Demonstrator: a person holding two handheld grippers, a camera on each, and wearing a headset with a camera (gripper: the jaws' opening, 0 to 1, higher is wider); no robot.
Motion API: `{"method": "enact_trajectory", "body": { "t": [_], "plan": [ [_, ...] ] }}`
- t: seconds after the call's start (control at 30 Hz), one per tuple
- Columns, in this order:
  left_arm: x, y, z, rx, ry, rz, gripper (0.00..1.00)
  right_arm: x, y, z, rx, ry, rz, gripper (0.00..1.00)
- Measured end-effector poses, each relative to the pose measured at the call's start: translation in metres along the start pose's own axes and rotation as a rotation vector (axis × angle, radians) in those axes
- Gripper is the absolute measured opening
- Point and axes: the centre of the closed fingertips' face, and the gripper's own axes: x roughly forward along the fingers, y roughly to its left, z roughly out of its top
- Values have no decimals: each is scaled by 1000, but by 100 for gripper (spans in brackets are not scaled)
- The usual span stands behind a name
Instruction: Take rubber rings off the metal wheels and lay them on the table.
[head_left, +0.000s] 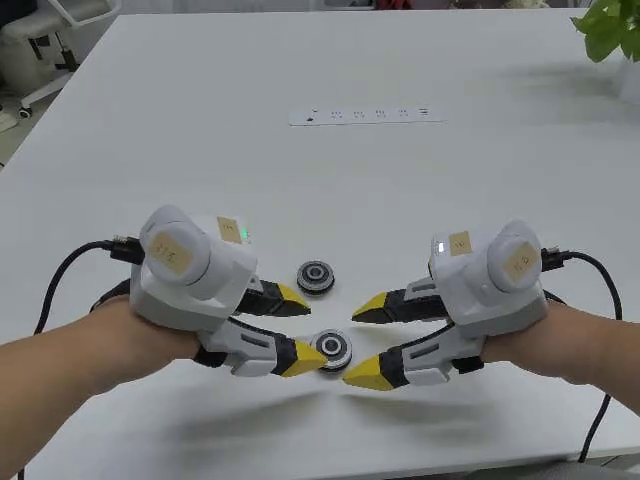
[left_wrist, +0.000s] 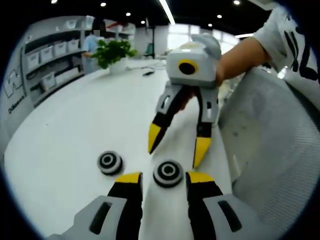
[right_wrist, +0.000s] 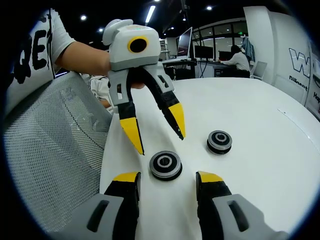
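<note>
Two small metal wheels with black rubber rings lie flat on the white table (head_left: 330, 190). The near wheel (head_left: 331, 347) (left_wrist: 168, 173) (right_wrist: 165, 165) sits between both grippers' yellow tips. The far wheel (head_left: 315, 277) (left_wrist: 110, 162) (right_wrist: 219, 141) lies a little behind it. My left gripper (head_left: 297, 330) (left_wrist: 164, 178) (right_wrist: 156, 128) is open, its jaws either side of the near wheel without touching it. My right gripper (head_left: 366, 340) (right_wrist: 166, 177) (left_wrist: 178, 142) faces it, also open, tips just short of the same wheel.
A white power strip (head_left: 366, 116) lies across the middle of the table. A green plant (head_left: 610, 28) (left_wrist: 114, 52) stands at the far right corner. A grey mesh chair back (left_wrist: 272, 150) (right_wrist: 50, 145) is beside the table's near edge. Office chairs stand at the far left.
</note>
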Motion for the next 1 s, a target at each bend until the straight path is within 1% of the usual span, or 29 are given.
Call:
{"method": "enact_trajectory", "body": {
  "t": [0.37, 0.6, 0.7, 0.87, 1.0],
  "plan": [
    [7, -3, 1, 14, 7, -12, 28, 0, 0, -1, 2, -1, -2, 42],
    [12, -7, 1, 16, 17, -26, 23, -1, 0, -1, 1, 1, -1, 42],
    [13, -7, 0, 28, 26, -23, 20, -1, 0, -1, 3, 2, -1, 42],
    [16, -6, -3, 33, 39, -24, 18, -1, 0, -2, 4, 4, -2, 42],
    [17, -4, -2, 43, 35, -15, 16, -1, 0, -3, 5, 8, -1, 42]
  ]
}}
